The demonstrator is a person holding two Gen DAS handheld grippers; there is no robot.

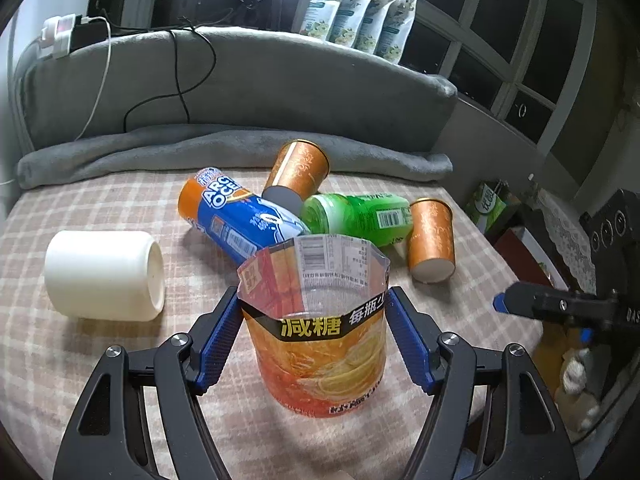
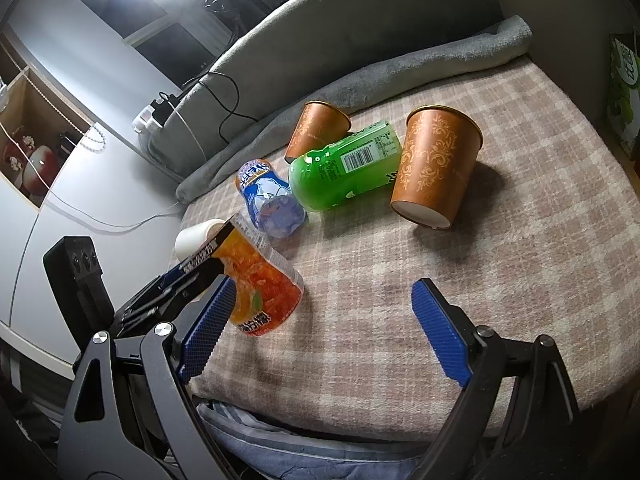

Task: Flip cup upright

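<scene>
Two blue pads of my left tongs point(image 1: 314, 336) press the sides of the cut-open orange bottle cup point(image 1: 320, 344), pinching its thin rim out of round; it stands upright, mouth up, on the plaid bed cover point(image 1: 100, 364) near the front edge. My right tongs point(image 2: 324, 332) gape wide with nothing between them, hovering over open plaid just right of that cup point(image 2: 260, 292). Farther back lie the blue bottle point(image 1: 236, 220), the green bottle point(image 1: 360, 216) and two orange paper cups point(image 1: 298, 172) point(image 1: 432, 240), tightly bunched; a white cup point(image 1: 104, 274) lies alone on its side to the left. Behind them a rolled grey blanket point(image 1: 240, 148) closes off the far edge.
</scene>
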